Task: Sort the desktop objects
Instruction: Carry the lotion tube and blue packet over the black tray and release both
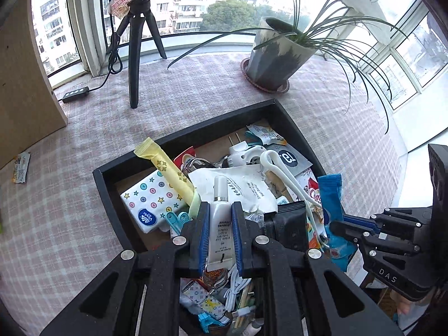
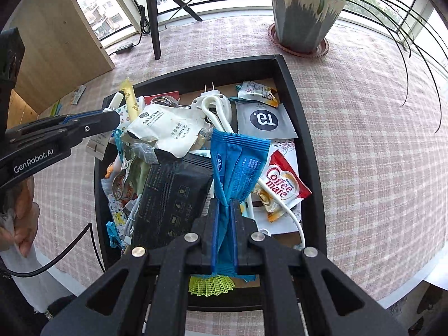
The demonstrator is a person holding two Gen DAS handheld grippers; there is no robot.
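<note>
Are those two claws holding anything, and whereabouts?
Left gripper clamps a small white cosmetic tube around its lower body. Right gripper pinches a crinkly blue plastic sachet at its lower half.

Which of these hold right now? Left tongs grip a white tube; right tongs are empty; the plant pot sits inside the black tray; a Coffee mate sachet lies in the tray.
1. The left tongs grip a white tube. True.
2. The right tongs are empty. False: they are shut on a blue packet.
3. The plant pot sits inside the black tray. False: it stands on the tablecloth beyond the tray.
4. A Coffee mate sachet lies in the tray. True.
</note>
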